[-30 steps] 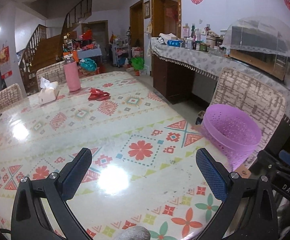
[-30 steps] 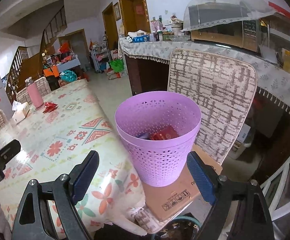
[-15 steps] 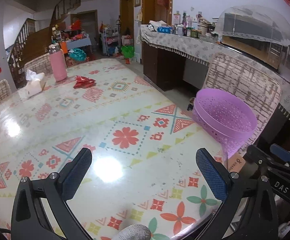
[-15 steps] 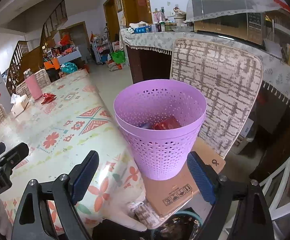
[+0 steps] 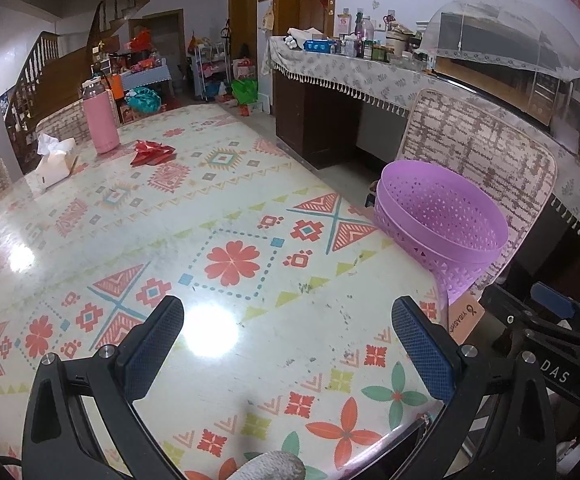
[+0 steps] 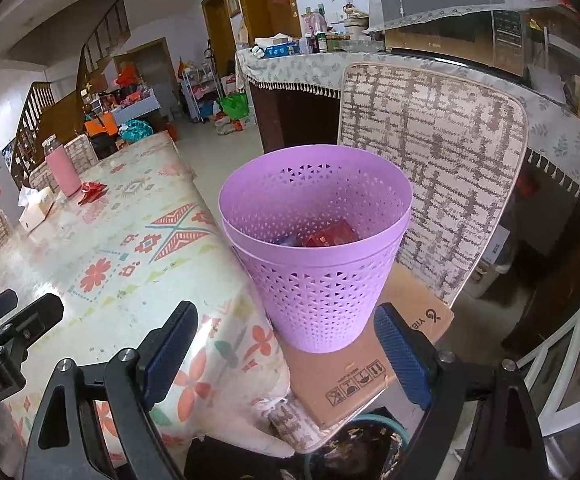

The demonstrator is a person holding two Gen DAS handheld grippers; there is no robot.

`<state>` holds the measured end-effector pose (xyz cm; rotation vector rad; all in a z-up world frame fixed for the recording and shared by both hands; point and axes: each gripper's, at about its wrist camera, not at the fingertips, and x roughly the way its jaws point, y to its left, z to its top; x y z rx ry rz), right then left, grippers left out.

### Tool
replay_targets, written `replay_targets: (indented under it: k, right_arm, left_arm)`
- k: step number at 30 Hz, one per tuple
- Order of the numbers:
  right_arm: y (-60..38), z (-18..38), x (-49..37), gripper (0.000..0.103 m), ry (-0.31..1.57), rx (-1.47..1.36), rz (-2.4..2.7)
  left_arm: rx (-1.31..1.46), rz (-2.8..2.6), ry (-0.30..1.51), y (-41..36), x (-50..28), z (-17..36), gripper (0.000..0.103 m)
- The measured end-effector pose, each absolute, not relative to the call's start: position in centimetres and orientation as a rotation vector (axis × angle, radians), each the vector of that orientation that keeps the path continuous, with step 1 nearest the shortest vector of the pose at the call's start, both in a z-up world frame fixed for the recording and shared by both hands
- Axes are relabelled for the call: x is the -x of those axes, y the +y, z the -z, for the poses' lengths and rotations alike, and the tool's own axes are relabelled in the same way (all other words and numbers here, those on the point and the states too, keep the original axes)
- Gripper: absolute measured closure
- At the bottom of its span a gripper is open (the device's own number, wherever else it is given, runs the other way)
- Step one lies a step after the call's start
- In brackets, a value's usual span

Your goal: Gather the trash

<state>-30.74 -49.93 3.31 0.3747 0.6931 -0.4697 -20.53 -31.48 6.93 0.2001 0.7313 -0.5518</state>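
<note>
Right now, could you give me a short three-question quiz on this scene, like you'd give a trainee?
1. True or false: the purple basket is empty.
2. What does the purple basket stand on: (a) the table, (b) a cardboard box, (c) the floor?
3. What crumpled trash lies on the table next to the pink bottle?

Key
1. False: a red packet and something blue lie inside.
2. (b), the cardboard box, which sits on a chair at the table's edge.
3. A red wrapper, far from both grippers; the left gripper and right gripper are open and hold nothing.
</note>
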Motion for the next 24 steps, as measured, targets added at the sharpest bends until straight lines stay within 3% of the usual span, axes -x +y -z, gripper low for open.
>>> replay_targets:
  k: [24]
  right_arm:
    - [-50.58,-2.6,30.96,0.01,0.701,-0.402,0.47]
  left_arm:
    - [-0.213,0.562,0.748,-32.1,20.41,-6.03,0.0]
